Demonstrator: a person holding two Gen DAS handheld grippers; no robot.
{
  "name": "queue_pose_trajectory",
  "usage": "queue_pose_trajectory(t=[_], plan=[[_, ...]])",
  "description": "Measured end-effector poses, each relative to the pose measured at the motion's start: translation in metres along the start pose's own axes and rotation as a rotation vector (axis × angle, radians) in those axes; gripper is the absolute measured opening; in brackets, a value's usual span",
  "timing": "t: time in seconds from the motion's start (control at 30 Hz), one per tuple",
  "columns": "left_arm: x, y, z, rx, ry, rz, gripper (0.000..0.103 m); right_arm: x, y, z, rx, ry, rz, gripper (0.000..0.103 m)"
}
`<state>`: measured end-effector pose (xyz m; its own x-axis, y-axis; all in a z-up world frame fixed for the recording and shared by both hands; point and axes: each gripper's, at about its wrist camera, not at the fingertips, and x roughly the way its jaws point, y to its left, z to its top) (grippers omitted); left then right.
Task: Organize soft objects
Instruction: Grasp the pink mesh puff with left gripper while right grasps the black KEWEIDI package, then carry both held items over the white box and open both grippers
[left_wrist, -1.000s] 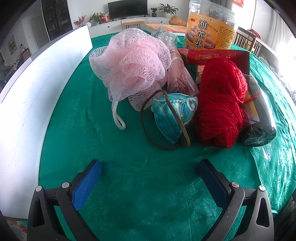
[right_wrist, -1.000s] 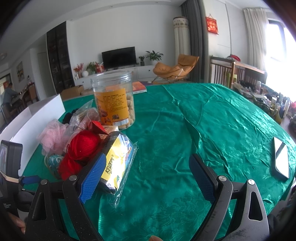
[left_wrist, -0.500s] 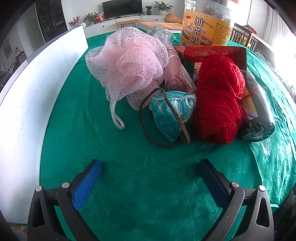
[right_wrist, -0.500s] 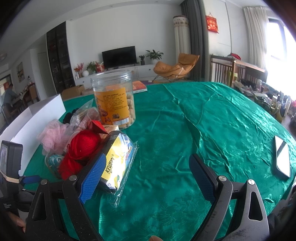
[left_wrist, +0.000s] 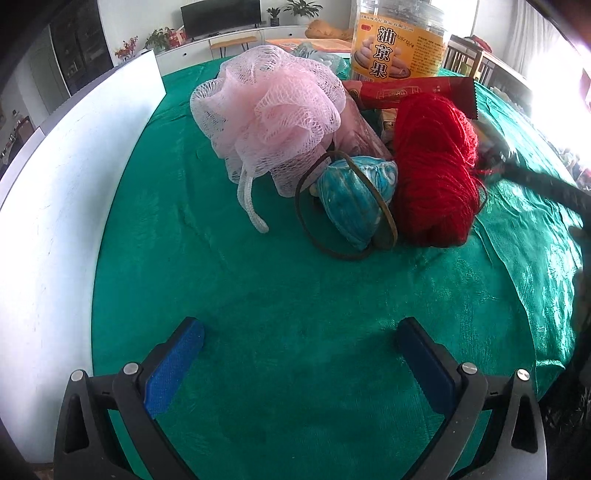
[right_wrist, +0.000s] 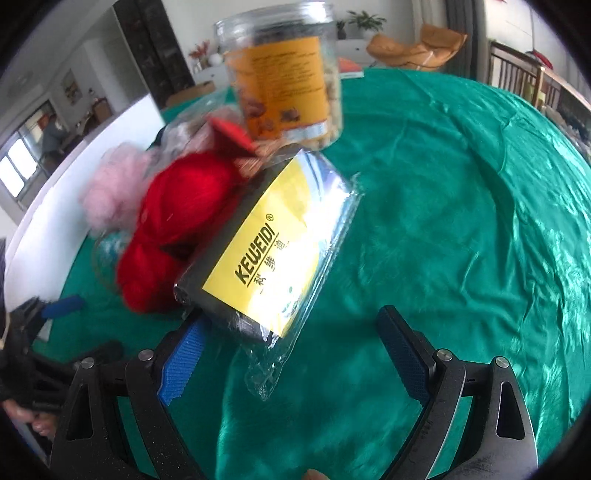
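A pink mesh bath pouf (left_wrist: 273, 118) lies on the green tablecloth (left_wrist: 295, 295), with a teal fabric mask with brown straps (left_wrist: 354, 199) in front of it and a red ball of yarn (left_wrist: 436, 173) to the right. My left gripper (left_wrist: 299, 350) is open, a short way in front of the mask. In the right wrist view the red yarn (right_wrist: 177, 221) and pink pouf (right_wrist: 114, 188) sit left of a plastic-wrapped black and yellow package (right_wrist: 273, 251). My right gripper (right_wrist: 291, 350) is open, with the package's near end just ahead of its fingers.
A clear snack jar with an orange label (left_wrist: 399, 44) stands behind the pile, also in the right wrist view as the jar (right_wrist: 288, 74). A red snack wrapper (left_wrist: 413, 92) lies by it. A white board (left_wrist: 66, 177) runs along the left. Green cloth (right_wrist: 461, 221) spreads to the right.
My right gripper has moved forward and down toward the wrapped package, which now looms large. The left view has shifted slightly closer to the pile. Both grippers stay open.
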<state>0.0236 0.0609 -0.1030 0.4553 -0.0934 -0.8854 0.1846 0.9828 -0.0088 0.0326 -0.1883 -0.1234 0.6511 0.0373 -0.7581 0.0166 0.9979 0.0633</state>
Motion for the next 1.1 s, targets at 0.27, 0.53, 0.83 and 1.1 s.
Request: queue_pose_trajectory(t=[0.27,0.53,0.83,1.1], plan=[[-0.003,0.012,0.008,-0.023,0.015,-0.031,0.103,-0.042,-0.069,-0.012,0.219,-0.149,-0.123,0.092],[-0.045,0.044,0.067,-0.161,-0.127,-0.13,0.103,-0.048,-0.081,-0.002,0.315,-0.169,-0.012,0.092],[0.017,0.045,0.124,-0.195,-0.016,-0.117,0.042,-0.054,-0.082,0.013,0.254,-0.223,0.131,0.092],[-0.028,0.069,0.13,-0.251,-0.086,-0.207,0.033,0.033,0.031,0.111,-0.293,0.233,0.098,0.092]])
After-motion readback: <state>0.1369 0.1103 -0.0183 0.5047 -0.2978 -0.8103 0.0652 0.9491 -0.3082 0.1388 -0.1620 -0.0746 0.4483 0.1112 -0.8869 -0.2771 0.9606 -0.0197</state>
